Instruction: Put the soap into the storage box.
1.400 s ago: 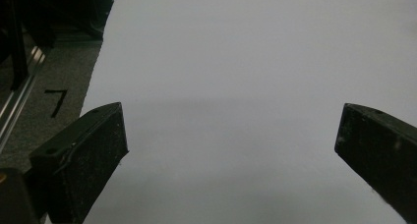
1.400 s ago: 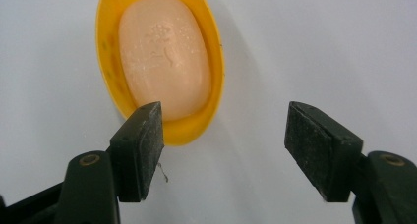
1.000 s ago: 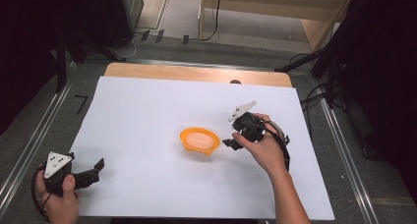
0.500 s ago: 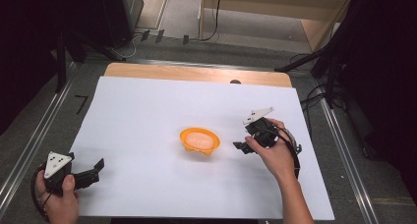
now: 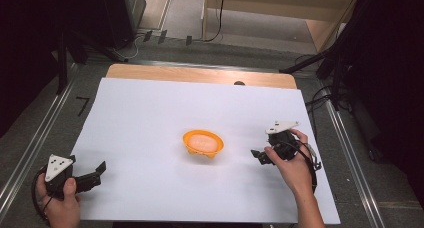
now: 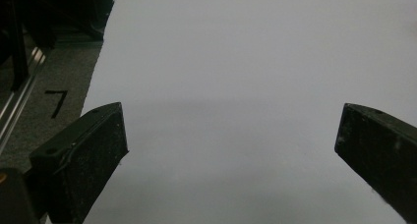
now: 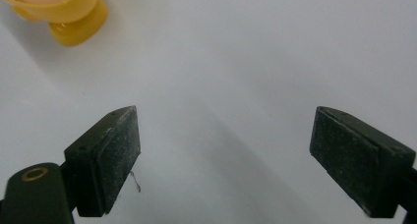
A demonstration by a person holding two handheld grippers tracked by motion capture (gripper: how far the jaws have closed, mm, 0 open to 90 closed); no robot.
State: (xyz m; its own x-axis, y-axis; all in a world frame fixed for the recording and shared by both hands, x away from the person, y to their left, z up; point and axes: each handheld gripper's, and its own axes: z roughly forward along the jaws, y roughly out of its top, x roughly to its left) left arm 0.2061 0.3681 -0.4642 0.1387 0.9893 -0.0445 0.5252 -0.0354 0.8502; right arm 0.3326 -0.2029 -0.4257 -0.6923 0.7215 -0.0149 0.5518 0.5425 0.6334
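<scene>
Orange bowl (image 5: 203,143) set down, right tongs (image 5: 258,155) letting go and drawing off.
Their jaws have just been opening and now stand spread with nothing between them; the bowl sits on the white counter (image 5: 150,118) a little way off their tips, up and to the left in the right gripper view (image 7: 59,10), with something pale inside. Left tongs (image 5: 97,172) rest spread and empty, far to the other side of the bowl. This looks like the release step of a placement; next the right hand needs only to back clear without nudging the bowl.
</scene>
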